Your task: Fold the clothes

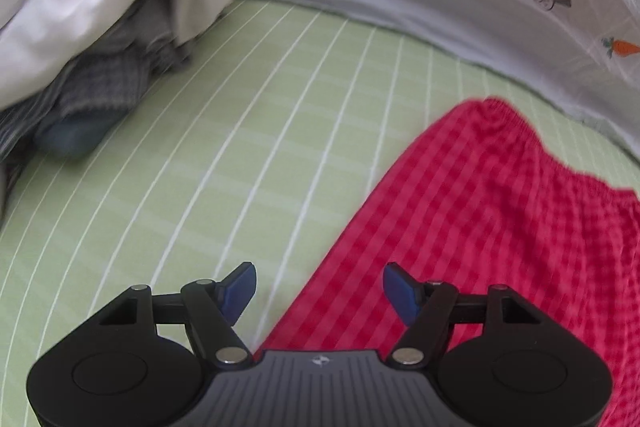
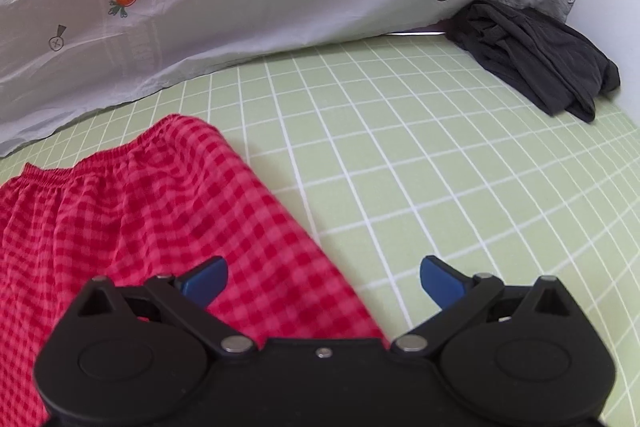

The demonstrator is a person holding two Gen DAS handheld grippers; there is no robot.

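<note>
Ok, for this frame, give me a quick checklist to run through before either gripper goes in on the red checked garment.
1. Left gripper open, nothing between its fingers: ok.
2. Right gripper open, nothing held: ok.
3. Red checked garment lying spread on the green grid sheet, elastic waistband at the far end: ok.
4. Garment's near hem in view: not ok, both grippers hide it.
5. Garment clear of the dark garment and of the white and grey pile: ok, they lie apart.
6. Garment fully flat, free of creases: cannot tell, the left view is blurred.
</note>
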